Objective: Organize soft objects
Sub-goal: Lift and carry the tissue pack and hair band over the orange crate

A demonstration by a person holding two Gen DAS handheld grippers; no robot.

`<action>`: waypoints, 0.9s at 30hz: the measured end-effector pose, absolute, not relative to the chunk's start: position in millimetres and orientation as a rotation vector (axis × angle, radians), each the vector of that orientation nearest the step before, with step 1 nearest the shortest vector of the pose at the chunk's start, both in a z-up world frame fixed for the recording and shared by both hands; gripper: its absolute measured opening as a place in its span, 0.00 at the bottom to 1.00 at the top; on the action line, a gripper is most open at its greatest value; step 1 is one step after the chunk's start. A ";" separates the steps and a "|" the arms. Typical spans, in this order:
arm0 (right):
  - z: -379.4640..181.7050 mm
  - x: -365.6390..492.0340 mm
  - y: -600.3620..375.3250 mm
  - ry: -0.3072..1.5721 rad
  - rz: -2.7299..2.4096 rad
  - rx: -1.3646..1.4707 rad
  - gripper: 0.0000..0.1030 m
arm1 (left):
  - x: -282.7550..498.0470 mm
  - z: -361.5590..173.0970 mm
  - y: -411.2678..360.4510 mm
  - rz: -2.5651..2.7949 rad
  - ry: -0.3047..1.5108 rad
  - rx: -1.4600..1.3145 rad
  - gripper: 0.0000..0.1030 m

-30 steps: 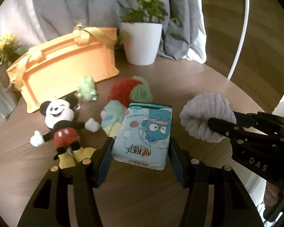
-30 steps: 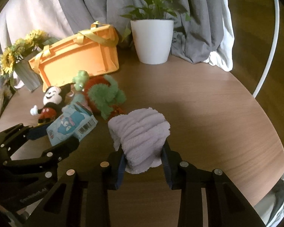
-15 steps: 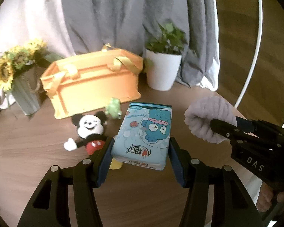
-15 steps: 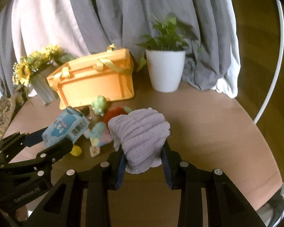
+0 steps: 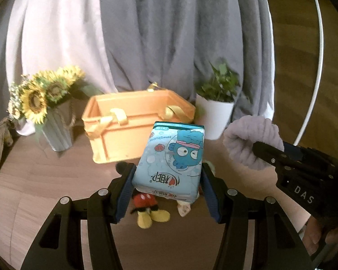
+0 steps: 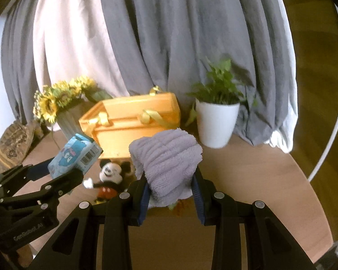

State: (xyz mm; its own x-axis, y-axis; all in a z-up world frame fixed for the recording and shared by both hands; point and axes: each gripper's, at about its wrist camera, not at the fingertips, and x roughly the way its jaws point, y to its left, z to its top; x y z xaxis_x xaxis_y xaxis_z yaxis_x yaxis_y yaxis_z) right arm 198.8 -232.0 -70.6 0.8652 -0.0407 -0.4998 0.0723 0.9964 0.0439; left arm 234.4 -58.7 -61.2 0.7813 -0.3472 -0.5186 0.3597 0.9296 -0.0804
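My left gripper (image 5: 167,180) is shut on a light blue tissue pack (image 5: 171,159) with a cartoon fish, held above the table; the pack also shows in the right wrist view (image 6: 73,155). My right gripper (image 6: 171,191) is shut on a folded lilac towel (image 6: 166,157), also seen in the left wrist view (image 5: 252,141). An orange basket (image 5: 133,126) with yellow handles stands open behind them. A Mickey Mouse plush (image 6: 108,177) lies on the table below, partly hidden by the pack in the left wrist view (image 5: 146,202).
A white pot with a green plant (image 5: 216,117) stands right of the basket. A grey vase of sunflowers (image 5: 45,108) stands left of it. Grey and white curtains hang behind. The round wooden table (image 6: 259,191) has its edge at the right.
Both grippers have risen and drawn back with their loads; the basket now shows its open top, and the plush toys have dropped below and behind the held items.
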 end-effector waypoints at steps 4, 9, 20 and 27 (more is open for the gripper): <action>-58.3 204.4 -225.0 0.479 -0.046 0.058 0.34 | 237.9 -50.1 -50.5 -0.355 0.520 0.021 0.54; -43.4 213.3 -216.1 0.426 -0.026 0.044 0.34 | 245.3 -34.9 -41.4 -0.323 0.471 0.013 0.54; -18.7 237.7 -203.0 0.334 0.012 0.033 0.34 | 263.0 -8.1 -29.0 -0.275 0.374 0.009 0.54; -8.2 254.0 -199.8 0.289 0.022 0.034 0.34 | 278.5 2.3 -26.5 -0.262 0.332 0.012 0.54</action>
State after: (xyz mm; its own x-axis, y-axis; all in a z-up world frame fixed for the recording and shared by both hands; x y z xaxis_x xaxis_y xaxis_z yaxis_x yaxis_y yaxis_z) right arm 254.0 -199.8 -8.2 0.9582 0.0265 -0.2849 -0.0166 0.9992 0.0369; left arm 278.5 -26.5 2.3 0.9119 -0.2519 -0.3241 0.2559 0.9662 -0.0311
